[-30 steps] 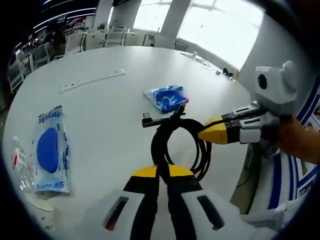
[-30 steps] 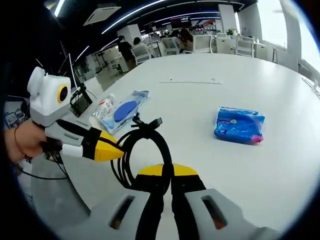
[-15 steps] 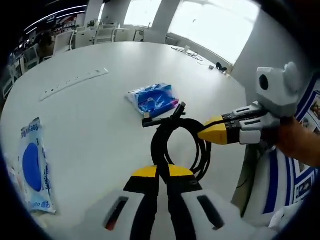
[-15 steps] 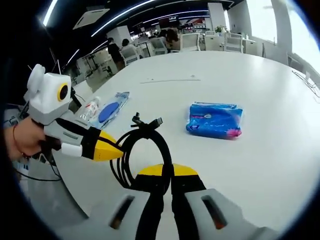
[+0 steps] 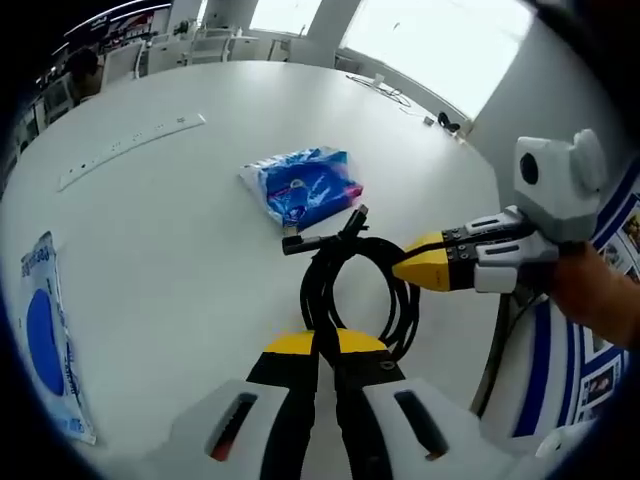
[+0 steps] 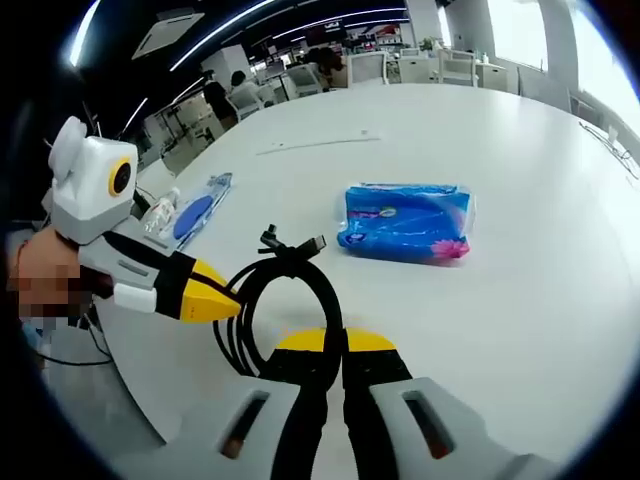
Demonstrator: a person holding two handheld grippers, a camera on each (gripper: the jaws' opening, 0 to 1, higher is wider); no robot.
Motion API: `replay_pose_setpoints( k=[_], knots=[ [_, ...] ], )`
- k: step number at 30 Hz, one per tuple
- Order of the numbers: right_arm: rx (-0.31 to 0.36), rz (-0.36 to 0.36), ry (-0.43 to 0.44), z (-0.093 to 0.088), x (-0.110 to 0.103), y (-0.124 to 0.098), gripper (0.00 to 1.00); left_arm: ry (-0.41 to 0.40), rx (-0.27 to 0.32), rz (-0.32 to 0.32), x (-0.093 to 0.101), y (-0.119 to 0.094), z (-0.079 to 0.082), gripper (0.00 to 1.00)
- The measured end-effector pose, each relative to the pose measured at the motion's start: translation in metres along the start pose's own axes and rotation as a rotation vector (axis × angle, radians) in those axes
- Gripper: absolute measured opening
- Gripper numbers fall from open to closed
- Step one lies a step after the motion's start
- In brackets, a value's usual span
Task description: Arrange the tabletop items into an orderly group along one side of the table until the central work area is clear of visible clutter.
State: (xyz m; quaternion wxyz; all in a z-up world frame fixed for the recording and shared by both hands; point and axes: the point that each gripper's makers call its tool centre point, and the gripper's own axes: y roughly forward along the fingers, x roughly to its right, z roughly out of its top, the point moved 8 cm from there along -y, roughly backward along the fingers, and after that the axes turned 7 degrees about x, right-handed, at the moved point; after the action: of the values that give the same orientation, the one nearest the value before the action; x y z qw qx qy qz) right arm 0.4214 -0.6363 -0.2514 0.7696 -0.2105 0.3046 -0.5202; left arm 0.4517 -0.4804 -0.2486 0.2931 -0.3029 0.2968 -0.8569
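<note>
Two grippers grip one coiled black cable. Left gripper view: the left gripper (image 5: 324, 345) rises from the bottom centre, its yellow-tipped fingers (image 5: 290, 345) pressed together on the near edge of the coiled black cable (image 5: 350, 290), which stands as a loop in the middle of the frame with its plug ends poking out toward the upper left of the loop. From the right of the frame the right gripper (image 5: 400, 268) comes in, held by a hand (image 5: 595, 295), its yellow fingers closed on the right side of the same coil. Beyond the cable, upper centre, a blue tissue pack (image 5: 300, 185) lies on the white counter (image 5: 170, 250); a blue-and-white sachet (image 5: 45, 345) lies at the far left, and a long white strip (image 5: 130, 150) lies at the upper left. Right gripper view: the right gripper (image 6: 335, 345) at the bottom centre clamps the coil (image 6: 290, 300) between closed fingers, and the left gripper (image 6: 232, 308) enters from the left with its yellow tip on the loop's left side. Right of centre the blue tissue pack (image 6: 405, 222) lies flat; at the left, near the counter (image 6: 520, 300) edge, the sachet (image 6: 200, 210) lies beside a small plastic bottle (image 6: 160, 212).
</note>
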Motion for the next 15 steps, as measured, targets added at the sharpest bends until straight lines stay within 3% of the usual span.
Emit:
replay_pose_setpoints(
  k=[15],
  knots=[
    [-0.044,0.017,0.011,-0.004,0.015,0.021,0.01,-0.038,-0.059,0.001,-0.010,0.022,-0.001,0.02]
  ],
)
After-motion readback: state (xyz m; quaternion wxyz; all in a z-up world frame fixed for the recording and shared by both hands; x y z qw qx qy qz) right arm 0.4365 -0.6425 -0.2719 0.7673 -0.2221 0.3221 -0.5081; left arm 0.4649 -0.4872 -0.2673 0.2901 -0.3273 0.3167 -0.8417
